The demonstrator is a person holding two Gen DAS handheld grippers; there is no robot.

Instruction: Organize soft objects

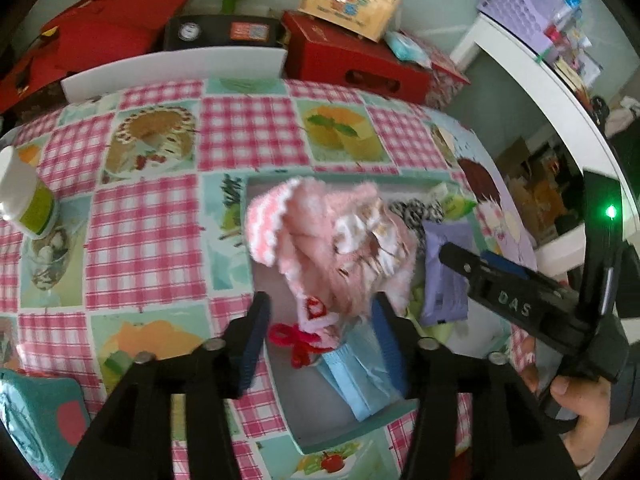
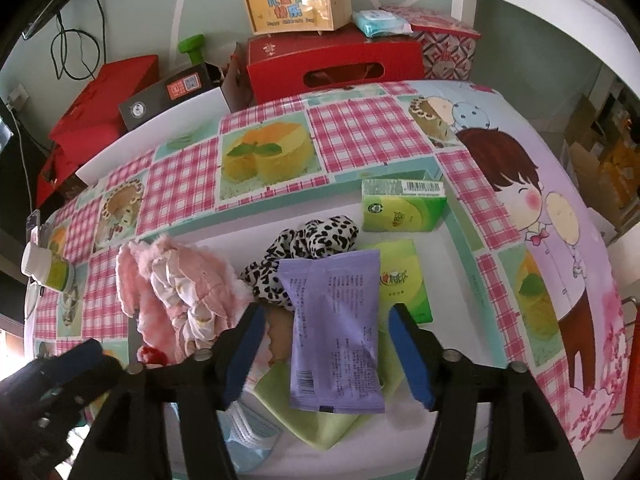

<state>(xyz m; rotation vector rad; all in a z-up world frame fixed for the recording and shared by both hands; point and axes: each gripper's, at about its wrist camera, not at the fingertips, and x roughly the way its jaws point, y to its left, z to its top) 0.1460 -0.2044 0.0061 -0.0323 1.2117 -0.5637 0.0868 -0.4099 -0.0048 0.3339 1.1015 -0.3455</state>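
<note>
Hovering spread over the tray (image 1: 280,392), the left gripper (image 1: 318,340) frames a pink fluffy garment (image 1: 320,240); the right gripper (image 2: 326,352), also spread, straddles a purple packet (image 2: 336,328). Beyond lie a leopard-print cloth (image 2: 312,240) and a green tissue pack (image 2: 402,208).

left gripper (image 1: 320,336): jaws apart, astride pink fluffy garment (image 1: 328,248) | tray (image 1: 340,436): garment, blue mask (image 1: 356,380), purple packet (image 1: 444,280)

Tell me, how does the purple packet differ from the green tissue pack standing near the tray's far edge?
The purple packet is a flat pouch lying on other items; the green tissue pack is blockier and sits alone. The purple one lies between the right gripper's open fingers; the green one sits farther away. Both are in the tray.
</note>
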